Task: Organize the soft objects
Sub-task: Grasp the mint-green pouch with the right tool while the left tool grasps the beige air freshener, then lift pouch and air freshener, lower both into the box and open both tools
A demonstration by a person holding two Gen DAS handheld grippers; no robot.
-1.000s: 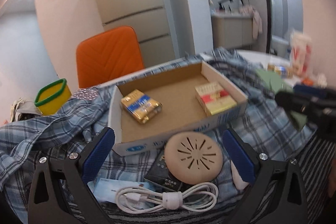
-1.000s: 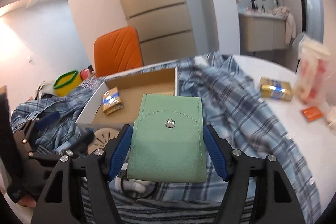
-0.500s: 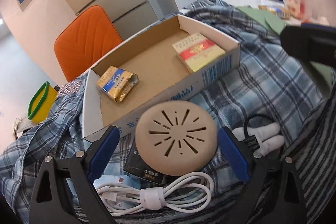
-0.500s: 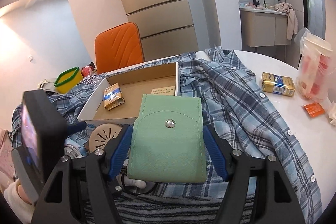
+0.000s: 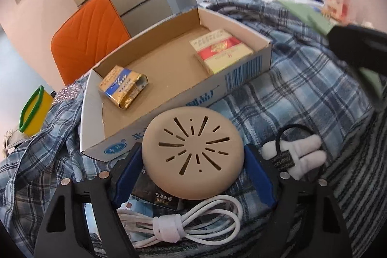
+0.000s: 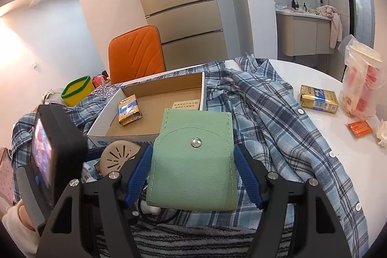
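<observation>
My left gripper (image 5: pixel 192 166) has its blue pads on both sides of a round beige disc (image 5: pixel 192 151) with slots, closed on it just in front of the cardboard box (image 5: pixel 244 74). The disc also shows in the right wrist view (image 6: pixel 119 153). My right gripper (image 6: pixel 193 166) is shut on a green snap pouch (image 6: pixel 193 158), held above the plaid shirt (image 6: pixel 278 117). The box (image 6: pixel 154 100) holds a gold-blue pack (image 5: pixel 123 86) and a red-yellow pack (image 5: pixel 222 50).
A coiled white cable (image 5: pixel 183 221), a dark packet (image 5: pixel 157 192) and white plush with a black hair tie (image 5: pixel 295 156) lie by the disc. An orange chair (image 5: pixel 87 35) and a yellow bin (image 5: pixel 33 110) stand behind. Another gold pack (image 6: pixel 318 98) and a bagged cup (image 6: pixel 362 81) sit at the right.
My left gripper has moved forward and down onto the beige disc, and its pads have closed in against it. The right gripper still holds the green pouch, nearly still.
</observation>
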